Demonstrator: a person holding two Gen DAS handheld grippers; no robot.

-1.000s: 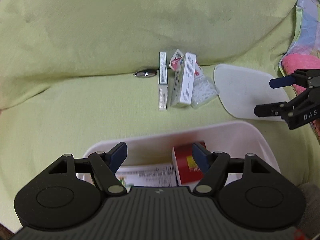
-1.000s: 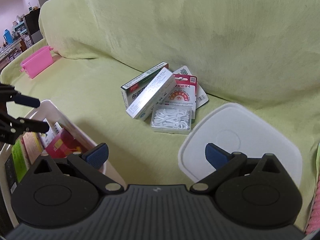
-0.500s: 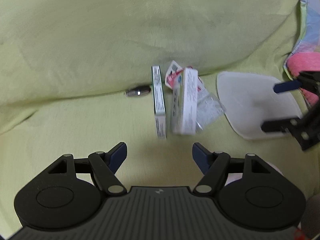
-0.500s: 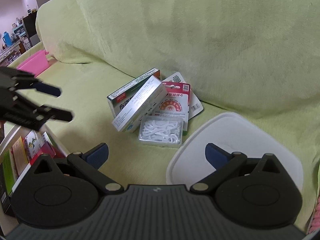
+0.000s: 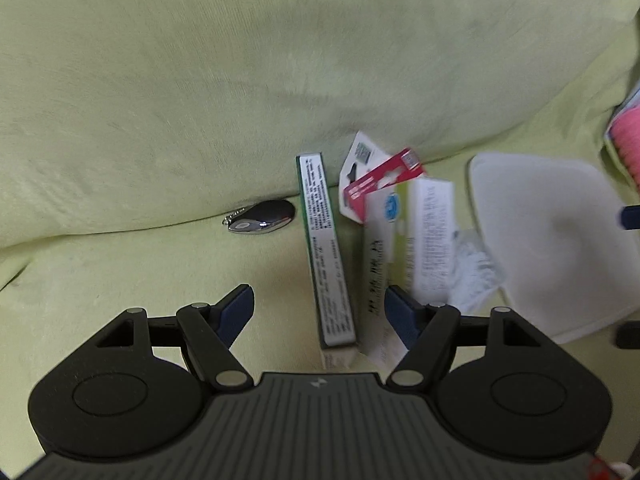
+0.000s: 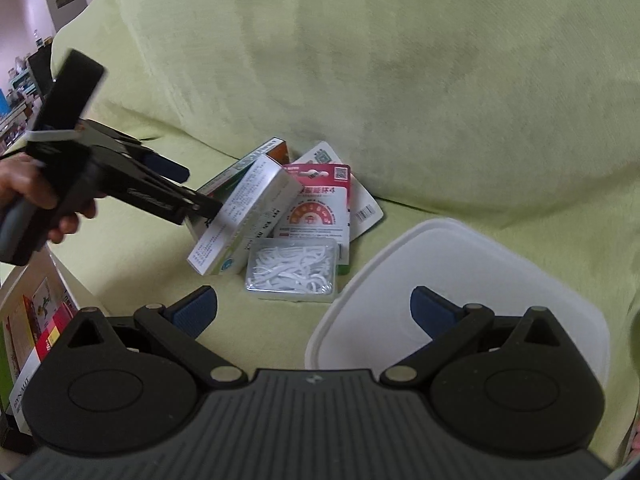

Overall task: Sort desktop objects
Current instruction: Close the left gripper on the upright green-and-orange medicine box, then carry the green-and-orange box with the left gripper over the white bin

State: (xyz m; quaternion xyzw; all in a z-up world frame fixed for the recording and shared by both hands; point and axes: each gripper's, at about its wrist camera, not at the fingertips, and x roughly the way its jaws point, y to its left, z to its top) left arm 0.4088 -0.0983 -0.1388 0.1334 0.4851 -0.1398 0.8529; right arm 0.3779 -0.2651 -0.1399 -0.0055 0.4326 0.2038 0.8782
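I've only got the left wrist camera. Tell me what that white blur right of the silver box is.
Observer: The right wrist view shows it sharply: a clear case of white floss picks, lying flat in front of the red card.
Operator: Report the right gripper. I only catch dark tips at my edge.
Observer: The right gripper is open and empty, with one finger over the white lid.
Operator: Find me the bin.
Observer: The white bin is at the right view's lower left, with boxes standing in it, below the hand holding the left gripper.
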